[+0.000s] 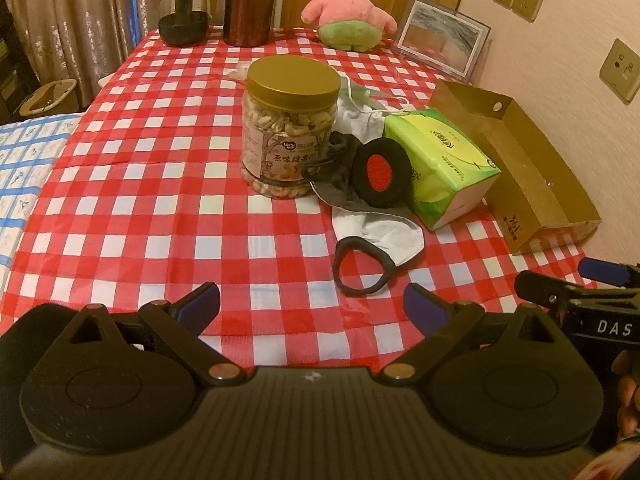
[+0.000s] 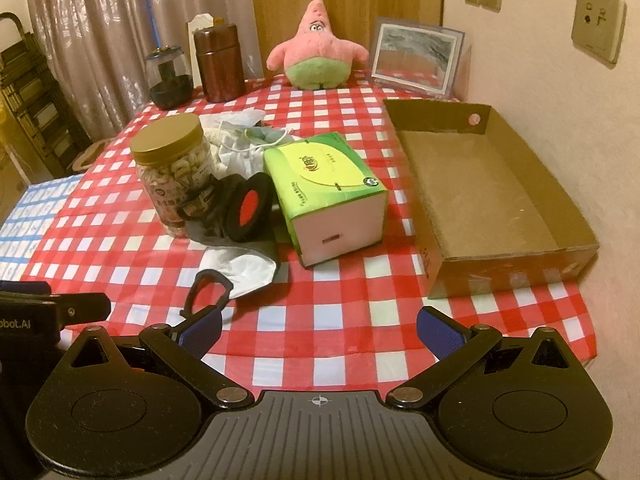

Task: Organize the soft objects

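While both grippers hung low over the near edge of the table (image 1: 132, 200), neither one held anything. The left gripper (image 1: 312, 304) pointed straight ahead across the red and white cloth, level, with its blue fingers (image 1: 202, 304) spread wide apart. The right gripper (image 2: 320, 332) sat just beside it on the right, also level and pointing forward, and its blue fingers (image 2: 438, 336) were spread wide too. A bit of a hand (image 1: 628, 396) showed at the right edge of the left camera's view, behind the right gripper.

The soft things lay in a heap in the middle of the table. A white mask (image 1: 384, 232) with a black ear loop lay nearest the grippers, close to the left finger of the right gripper. A black earmuff (image 1: 380, 170) with a red middle leaned on the mask. More white cloth (image 2: 240, 148) was bunched up behind it. A jar (image 1: 290, 128) of nuts with a gold lid stood touching the heap on its left. A green tissue pack (image 2: 324, 196) lay on its right. A brown cardboard box (image 2: 480, 184) sat open on the right side, near the wall. A pink star toy (image 2: 316, 48) stood far back.
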